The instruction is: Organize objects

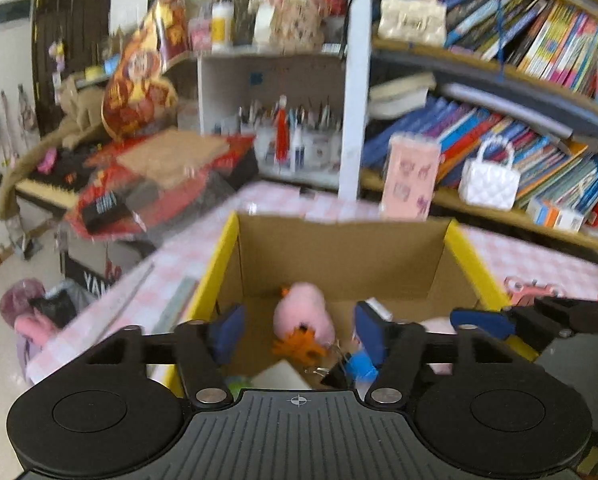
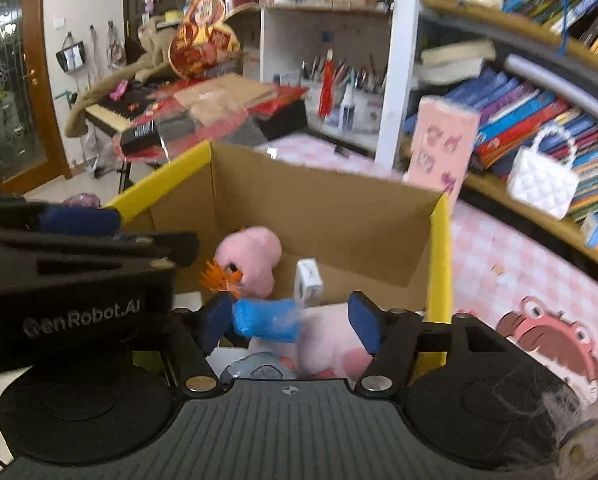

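Observation:
An open cardboard box (image 1: 339,256) with yellow flaps stands on a pink checked table; it also shows in the right wrist view (image 2: 331,216). Inside lies a pink plush toy (image 1: 303,312) with orange hair and a blue sleeve (image 2: 265,320), plus a small white carton (image 2: 307,282). My left gripper (image 1: 297,334) is open above the box, fingers either side of the plush. My right gripper (image 2: 293,324) is open over the box too, the blue sleeve between its fingers, untouched as far as I can tell. The left gripper's body fills the left of the right wrist view (image 2: 59,272).
Bookshelves (image 1: 519,140) with books and white handbags (image 1: 489,178) line the right. A pink card box (image 1: 411,176) stands behind the cardboard box. A cluttered keyboard stand (image 1: 139,184) is at left. A pink crab picture (image 2: 551,344) lies on the table at right.

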### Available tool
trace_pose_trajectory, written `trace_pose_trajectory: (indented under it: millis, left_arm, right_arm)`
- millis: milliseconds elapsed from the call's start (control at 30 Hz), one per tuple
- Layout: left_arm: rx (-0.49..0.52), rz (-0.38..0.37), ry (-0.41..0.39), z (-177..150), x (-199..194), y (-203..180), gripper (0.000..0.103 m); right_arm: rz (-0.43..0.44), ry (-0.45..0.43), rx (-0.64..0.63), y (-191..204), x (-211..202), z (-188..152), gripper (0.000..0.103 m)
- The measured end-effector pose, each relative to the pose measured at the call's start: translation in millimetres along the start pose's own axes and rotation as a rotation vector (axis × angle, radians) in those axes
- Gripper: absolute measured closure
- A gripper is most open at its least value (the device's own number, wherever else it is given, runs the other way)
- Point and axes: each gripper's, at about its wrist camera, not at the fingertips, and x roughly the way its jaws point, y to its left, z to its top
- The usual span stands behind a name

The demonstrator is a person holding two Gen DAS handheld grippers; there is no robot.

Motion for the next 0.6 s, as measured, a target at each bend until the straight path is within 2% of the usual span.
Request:
trace_pose_trajectory:
  millis: [67, 200, 333, 433, 600]
  left_arm:
    - [0.0, -0.017, -0.045, 4, -16, -1, 0.035]
    - [-0.01, -0.047, -0.115, 9, -46, -2, 0.025]
    - [0.009, -0.069, -0.155, 4, -73, -3, 0.021]
    - [0.019, -0.083, -0.155, -6, -88, -3, 0.019]
    - [0.055, -0.106, -0.103, -30, -98, -5, 0.018]
  right_arm:
    - [-0.019, -0.032, 0.006, 0, -14, -1, 0.04]
    - [-0.066, -0.086, 0.06, -2, -49, -6, 0.039]
    - [-0.13, -0.118, 0.122, -4, -86, -19, 0.038]
    - [-0.186, -0.12, 0.168, -4, -108, -34, 0.038]
    - [-0.281, -0.085, 0.258, -5, -137, -66, 0.038]
